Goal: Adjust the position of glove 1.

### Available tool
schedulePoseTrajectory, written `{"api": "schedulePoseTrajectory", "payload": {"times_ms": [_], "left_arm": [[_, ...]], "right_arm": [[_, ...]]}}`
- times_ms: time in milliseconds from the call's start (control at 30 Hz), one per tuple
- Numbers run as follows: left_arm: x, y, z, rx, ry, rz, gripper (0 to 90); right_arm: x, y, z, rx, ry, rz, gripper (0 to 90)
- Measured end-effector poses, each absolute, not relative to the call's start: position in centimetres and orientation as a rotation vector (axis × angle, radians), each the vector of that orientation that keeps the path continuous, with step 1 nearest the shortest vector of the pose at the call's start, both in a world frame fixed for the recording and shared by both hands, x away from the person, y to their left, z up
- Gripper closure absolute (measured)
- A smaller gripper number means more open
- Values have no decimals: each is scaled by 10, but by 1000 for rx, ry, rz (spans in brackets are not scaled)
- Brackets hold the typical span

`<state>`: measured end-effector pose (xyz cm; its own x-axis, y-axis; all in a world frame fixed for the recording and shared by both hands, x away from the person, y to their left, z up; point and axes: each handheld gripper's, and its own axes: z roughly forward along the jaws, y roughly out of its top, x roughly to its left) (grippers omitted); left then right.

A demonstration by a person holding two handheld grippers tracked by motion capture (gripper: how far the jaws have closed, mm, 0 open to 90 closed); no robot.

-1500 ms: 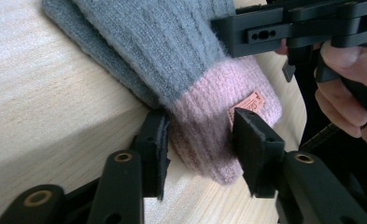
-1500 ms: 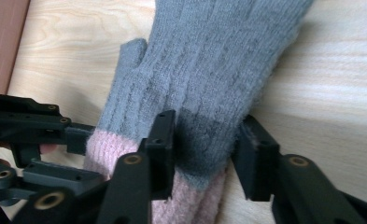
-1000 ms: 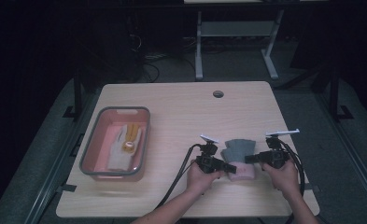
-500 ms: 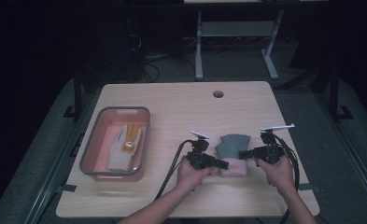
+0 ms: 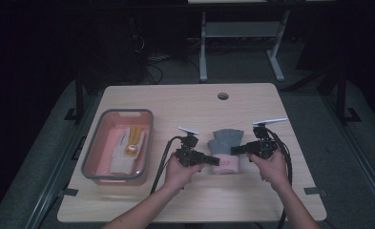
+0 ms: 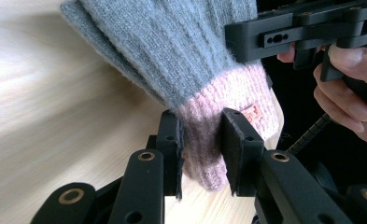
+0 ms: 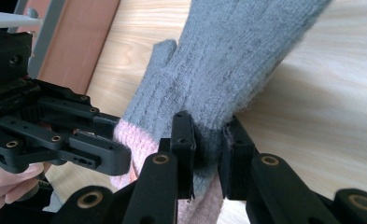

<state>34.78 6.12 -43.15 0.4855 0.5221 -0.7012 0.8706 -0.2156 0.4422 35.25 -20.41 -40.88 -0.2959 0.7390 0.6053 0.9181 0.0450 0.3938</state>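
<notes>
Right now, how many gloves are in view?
2. A grey glove with a pink cuff lies on the table, pinched from both sides; a white and yellow glove lies in the pink bin. Others may be hidden.

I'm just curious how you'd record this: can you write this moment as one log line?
left gripper: shut on glove pink cuff | right gripper: shut on glove, grey part | glove: on table | tub: left, holds another glove

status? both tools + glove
Left tool shut on glove pink cuff. Right tool shut on cuff's other edge. Glove between them over table; nothing in the way.
</notes>
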Motion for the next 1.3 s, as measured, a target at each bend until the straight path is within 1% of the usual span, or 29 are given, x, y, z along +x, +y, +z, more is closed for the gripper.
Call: {"api": "schedulePoseTrajectory", "payload": {"times_ms": [767, 1300], "left_arm": [[351, 111, -401, 1851, 1167, -453, 728], [353, 133, -389, 1829, 1184, -429, 728]], "right_arm": [[370, -158, -384, -1598, -2116, -1123, 779], [382, -135, -372, -1549, -2141, -1127, 779]]}}
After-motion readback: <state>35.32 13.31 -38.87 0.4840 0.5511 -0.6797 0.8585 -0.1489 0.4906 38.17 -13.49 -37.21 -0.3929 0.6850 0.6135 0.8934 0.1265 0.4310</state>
